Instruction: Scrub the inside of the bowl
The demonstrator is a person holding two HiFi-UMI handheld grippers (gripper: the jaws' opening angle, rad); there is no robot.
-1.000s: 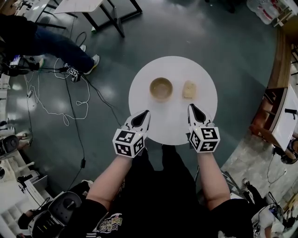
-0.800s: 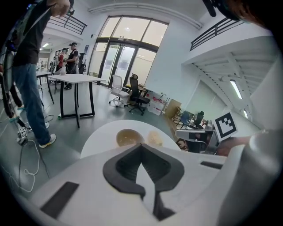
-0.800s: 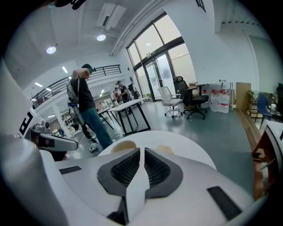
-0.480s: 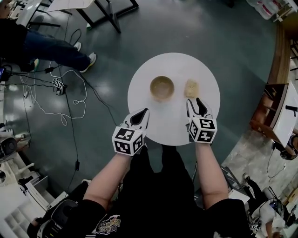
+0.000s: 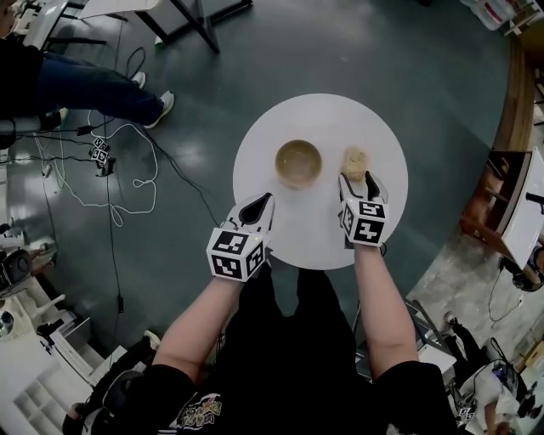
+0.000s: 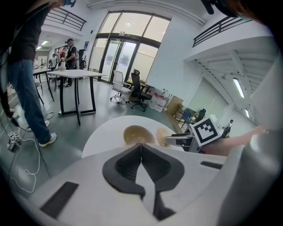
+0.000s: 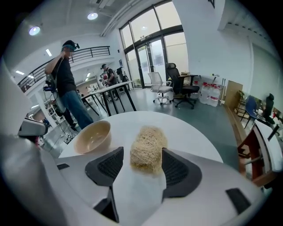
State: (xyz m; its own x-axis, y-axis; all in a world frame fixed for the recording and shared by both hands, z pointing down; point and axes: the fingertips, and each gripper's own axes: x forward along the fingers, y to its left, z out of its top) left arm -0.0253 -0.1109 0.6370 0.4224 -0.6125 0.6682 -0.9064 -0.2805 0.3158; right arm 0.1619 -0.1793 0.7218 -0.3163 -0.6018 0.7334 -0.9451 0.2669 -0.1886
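Observation:
On the round white table (image 5: pixel 293 234) stands a tan bowl (image 5: pixel 298 162), upright and empty, with a straw-coloured fibre scrubber (image 5: pixel 355 161) to its right. My right gripper (image 5: pixel 358 180) is open; its jaws have just been opening. The near end of the scrubber (image 7: pixel 148 149) lies between its pads, which do not press on it. The bowl (image 7: pixel 92 136) sits to the left of that gripper (image 7: pixel 142 155). My left gripper (image 5: pixel 266 200) is shut on nothing, hovering over the table's near left part, short of the bowl (image 6: pixel 137 134). Its closed tips (image 6: pixel 141 145) point at the bowl.
A person in blue jeans (image 5: pixel 81 85) stands on the floor at the upper left, beside loose cables (image 5: pixel 110 157). A black-legged table (image 5: pixel 191 21) is at the top. Wooden furniture (image 5: pixel 510 204) stands at the right. Office chairs (image 7: pixel 177 90) are far behind the table.
My right gripper has moved forward and down to the scrubber, and its jaws have gone from shut to wide apart around it. The left gripper has sunk a little.

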